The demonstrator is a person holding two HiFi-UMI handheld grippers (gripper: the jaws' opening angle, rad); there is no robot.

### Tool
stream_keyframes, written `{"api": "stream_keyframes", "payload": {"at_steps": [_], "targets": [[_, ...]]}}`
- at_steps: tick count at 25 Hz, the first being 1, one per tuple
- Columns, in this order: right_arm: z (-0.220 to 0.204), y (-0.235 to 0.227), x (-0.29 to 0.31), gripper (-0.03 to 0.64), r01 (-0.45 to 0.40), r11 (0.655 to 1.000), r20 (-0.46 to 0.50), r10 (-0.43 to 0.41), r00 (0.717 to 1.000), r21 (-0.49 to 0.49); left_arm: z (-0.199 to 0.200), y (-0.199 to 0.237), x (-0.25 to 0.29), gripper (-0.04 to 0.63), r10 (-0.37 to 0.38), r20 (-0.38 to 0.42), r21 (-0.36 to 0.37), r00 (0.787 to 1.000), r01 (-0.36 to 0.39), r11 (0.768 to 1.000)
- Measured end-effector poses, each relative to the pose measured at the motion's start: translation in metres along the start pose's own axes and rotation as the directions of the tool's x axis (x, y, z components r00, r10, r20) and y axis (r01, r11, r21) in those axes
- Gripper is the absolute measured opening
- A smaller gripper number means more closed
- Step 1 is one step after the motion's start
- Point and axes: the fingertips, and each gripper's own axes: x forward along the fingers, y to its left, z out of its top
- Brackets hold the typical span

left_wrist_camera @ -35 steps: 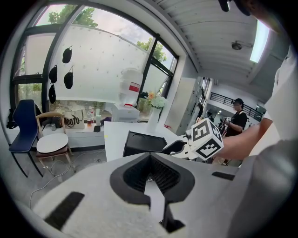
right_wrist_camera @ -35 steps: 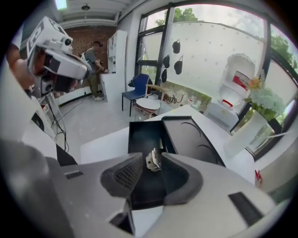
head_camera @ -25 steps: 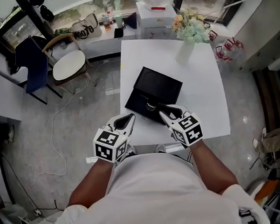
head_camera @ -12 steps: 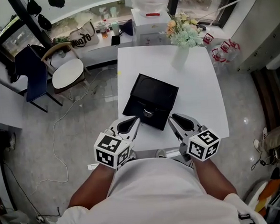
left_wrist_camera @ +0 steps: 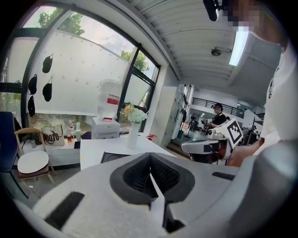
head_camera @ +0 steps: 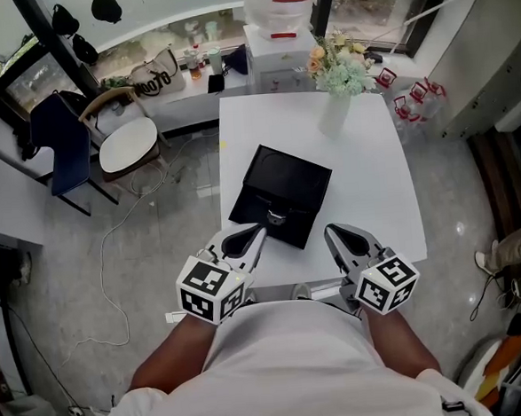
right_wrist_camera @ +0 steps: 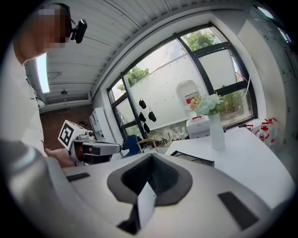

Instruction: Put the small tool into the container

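Note:
A black shallow container (head_camera: pixel 287 181) lies open on the white table (head_camera: pixel 375 186). A small silvery tool (head_camera: pixel 275 217) rests inside it near its front edge. My left gripper (head_camera: pixel 252 235) hovers at the table's near edge, just left of the container's front corner, jaws shut and empty. My right gripper (head_camera: pixel 335 234) sits to the right of that corner, clear of the container, jaws shut with nothing between them. In the left gripper view the pads (left_wrist_camera: pixel 150 174) meet, and the container (left_wrist_camera: pixel 109 157) shows beyond. The right gripper view shows its pads (right_wrist_camera: pixel 148 186) together too.
A white vase of flowers (head_camera: pixel 337 99) stands at the table's far edge. Behind it is a white box (head_camera: pixel 276 41). A chair with a round white seat (head_camera: pixel 126 132) stands on the floor to the left. A cable trails across the floor.
My right gripper has drawn back from over the container to the table's near edge, and its jaws have come together. The tool stays in the container. The left gripper has barely moved.

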Motion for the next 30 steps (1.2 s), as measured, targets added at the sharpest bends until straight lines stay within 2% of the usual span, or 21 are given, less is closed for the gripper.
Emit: {"api": "stream_keyframes", "payload": {"at_steps": [30], "targets": [[-0.009, 0.015, -0.003, 0.005, -0.018, 0.998, -0.044, 0.016, 0.999, -0.060, -0.003, -0.001, -0.010, 0.009, 0.017, -0.001, 0.004, 1.000, -0.017, 1.000]]}}
